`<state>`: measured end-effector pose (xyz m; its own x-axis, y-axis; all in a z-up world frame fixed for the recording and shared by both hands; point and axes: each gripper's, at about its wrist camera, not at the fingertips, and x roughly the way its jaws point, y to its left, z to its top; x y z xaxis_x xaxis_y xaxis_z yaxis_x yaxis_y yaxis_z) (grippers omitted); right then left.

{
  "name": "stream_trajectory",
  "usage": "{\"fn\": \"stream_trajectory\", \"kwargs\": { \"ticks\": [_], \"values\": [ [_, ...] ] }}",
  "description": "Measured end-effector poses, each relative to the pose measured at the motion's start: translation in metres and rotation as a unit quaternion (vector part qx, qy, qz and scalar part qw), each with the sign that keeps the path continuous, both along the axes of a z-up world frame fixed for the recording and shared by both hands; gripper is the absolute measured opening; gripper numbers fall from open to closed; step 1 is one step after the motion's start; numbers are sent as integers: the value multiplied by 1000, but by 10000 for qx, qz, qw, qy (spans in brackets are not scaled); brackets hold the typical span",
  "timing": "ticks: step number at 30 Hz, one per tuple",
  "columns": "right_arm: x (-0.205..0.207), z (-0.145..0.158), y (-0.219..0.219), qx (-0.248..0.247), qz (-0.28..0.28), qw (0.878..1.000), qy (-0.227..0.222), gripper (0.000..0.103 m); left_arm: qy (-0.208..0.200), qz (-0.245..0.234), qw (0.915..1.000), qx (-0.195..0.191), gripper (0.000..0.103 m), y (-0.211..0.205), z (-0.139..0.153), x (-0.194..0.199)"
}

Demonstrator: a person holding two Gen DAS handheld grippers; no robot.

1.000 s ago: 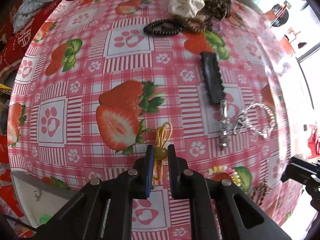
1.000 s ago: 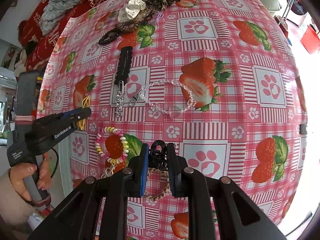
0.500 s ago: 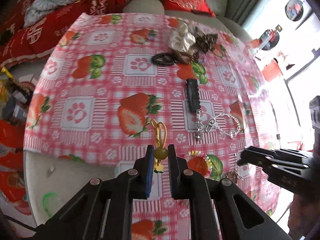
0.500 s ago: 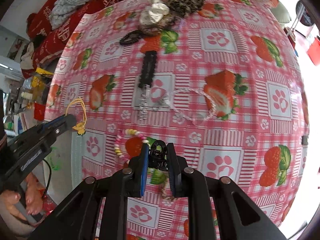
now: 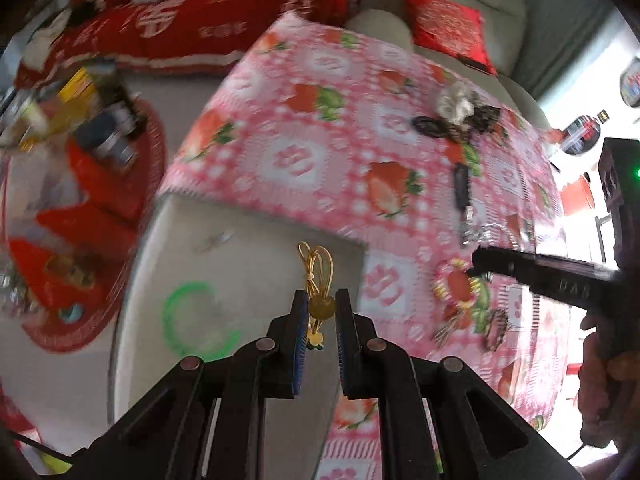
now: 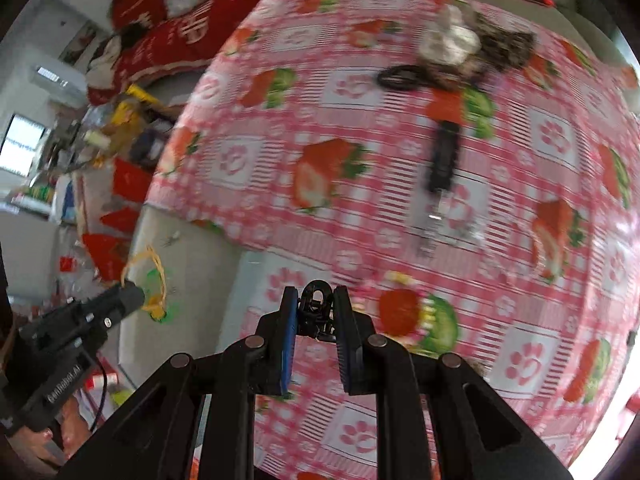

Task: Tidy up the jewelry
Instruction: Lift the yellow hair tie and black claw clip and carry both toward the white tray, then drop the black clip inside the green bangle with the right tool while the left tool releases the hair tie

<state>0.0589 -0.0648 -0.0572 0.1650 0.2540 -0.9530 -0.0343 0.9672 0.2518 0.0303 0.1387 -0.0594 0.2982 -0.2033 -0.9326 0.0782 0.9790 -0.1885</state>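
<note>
Left tongs are closed on a yellow cord charm, pinching its round amber bead between the blue pads while the looped gold cord stands up above the fingertips and a small yellow bit dangles below. They hang over a pale surface beyond the edge of the pink strawberry cloth, off the tabletop, with a green ring mark underneath to the left. Right tongs are closed too, gripping a small black clasp at the tip; something hangs beneath it, but blur hides what.

On the cloth just past the right tongs lies a beaded bracelet of pale and yellow beads around a printed strawberry. Farther out sits a black barrette, with a silver chain piece at its near end. At the far side a cream scrunchie, a leopard-print scrunchie and a dark hair tie are bunched together, touching. Red cushions lie behind the tabletop, and cluttered packets sit on the left.
</note>
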Motion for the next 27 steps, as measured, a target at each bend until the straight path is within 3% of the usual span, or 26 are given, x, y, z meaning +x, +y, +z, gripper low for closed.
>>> {"fn": "stream_trajectory", "kwargs": {
  "ticks": [12, 27],
  "values": [
    [2, -27, 118, 182, 1221, 9920, 255, 19, 366, 949, 9940, 402, 18, 84, -37, -48],
    [7, -87, 236, 380, 2283, 9699, 756, 19, 492, 1570, 9850, 527, 18, 114, -80, -60]
  ]
}}
